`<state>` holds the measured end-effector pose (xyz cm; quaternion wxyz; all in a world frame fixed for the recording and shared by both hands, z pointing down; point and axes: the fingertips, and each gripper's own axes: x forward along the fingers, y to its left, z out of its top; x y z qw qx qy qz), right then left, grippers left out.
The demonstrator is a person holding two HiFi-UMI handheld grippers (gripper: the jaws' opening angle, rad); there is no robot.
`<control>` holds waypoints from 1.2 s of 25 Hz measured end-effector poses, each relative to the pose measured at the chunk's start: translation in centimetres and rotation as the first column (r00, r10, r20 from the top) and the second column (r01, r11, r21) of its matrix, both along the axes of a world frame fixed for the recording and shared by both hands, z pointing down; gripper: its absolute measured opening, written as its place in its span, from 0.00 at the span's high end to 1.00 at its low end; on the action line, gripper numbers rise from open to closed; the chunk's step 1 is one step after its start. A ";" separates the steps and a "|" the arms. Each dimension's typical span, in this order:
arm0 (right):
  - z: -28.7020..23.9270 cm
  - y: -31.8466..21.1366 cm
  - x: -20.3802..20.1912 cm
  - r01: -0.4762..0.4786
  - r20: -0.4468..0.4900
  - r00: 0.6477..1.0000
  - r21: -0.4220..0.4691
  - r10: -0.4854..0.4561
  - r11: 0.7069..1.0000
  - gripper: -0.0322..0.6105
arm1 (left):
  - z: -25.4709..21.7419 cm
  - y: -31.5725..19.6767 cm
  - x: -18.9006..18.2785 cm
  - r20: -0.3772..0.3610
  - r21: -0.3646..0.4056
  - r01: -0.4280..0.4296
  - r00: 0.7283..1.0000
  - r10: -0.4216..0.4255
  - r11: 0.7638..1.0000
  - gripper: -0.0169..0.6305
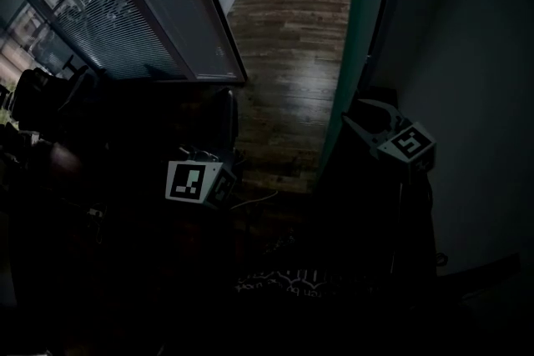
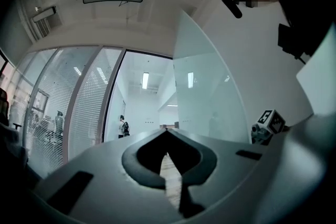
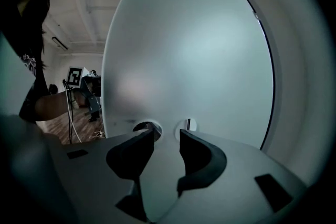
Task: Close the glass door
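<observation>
Two tongs: left tongs (image 2: 167, 131), right tongs (image 3: 167, 132); one glass door (image 3: 199, 50); two round holes (image 3: 147, 126) in it

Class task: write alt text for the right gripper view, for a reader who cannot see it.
The right gripper, its two dark fingers apart and gripping nothing, faces a frosted glass door that fills most of the view. At the left are wooden floor and the left gripper's marker cube.

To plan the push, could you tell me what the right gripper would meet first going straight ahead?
Probably the frosted glass door, near its two round holes; the right gripper faces it with jaws open, distance unclear.
</observation>
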<state>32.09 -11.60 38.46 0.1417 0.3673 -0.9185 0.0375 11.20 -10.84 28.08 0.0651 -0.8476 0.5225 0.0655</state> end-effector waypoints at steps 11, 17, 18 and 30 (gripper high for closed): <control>1.1 -1.8 -1.4 0.058 -0.025 0.998 -0.009 -0.058 0.998 0.72 | 1.0 -0.2 -0.6 0.036 -0.017 0.031 0.999 -0.030 0.999 0.97; 1.3 -2.0 -1.6 0.068 -0.026 0.997 -0.002 -0.068 0.998 0.73 | 1.3 -0.2 -0.9 0.042 -0.024 0.047 0.998 -0.046 0.999 0.97; 1.3 -2.0 -1.6 0.071 -0.023 0.997 -0.002 -0.071 0.997 0.73 | 1.4 -0.2 -1.1 0.042 -0.025 0.052 0.998 -0.050 0.998 0.97; 0.7 -2.3 -2.8 0.086 -0.001 0.996 -0.012 -0.086 0.996 0.75 | 1.2 0.3 -1.1 0.035 -0.031 0.071 0.997 -0.070 0.997 0.97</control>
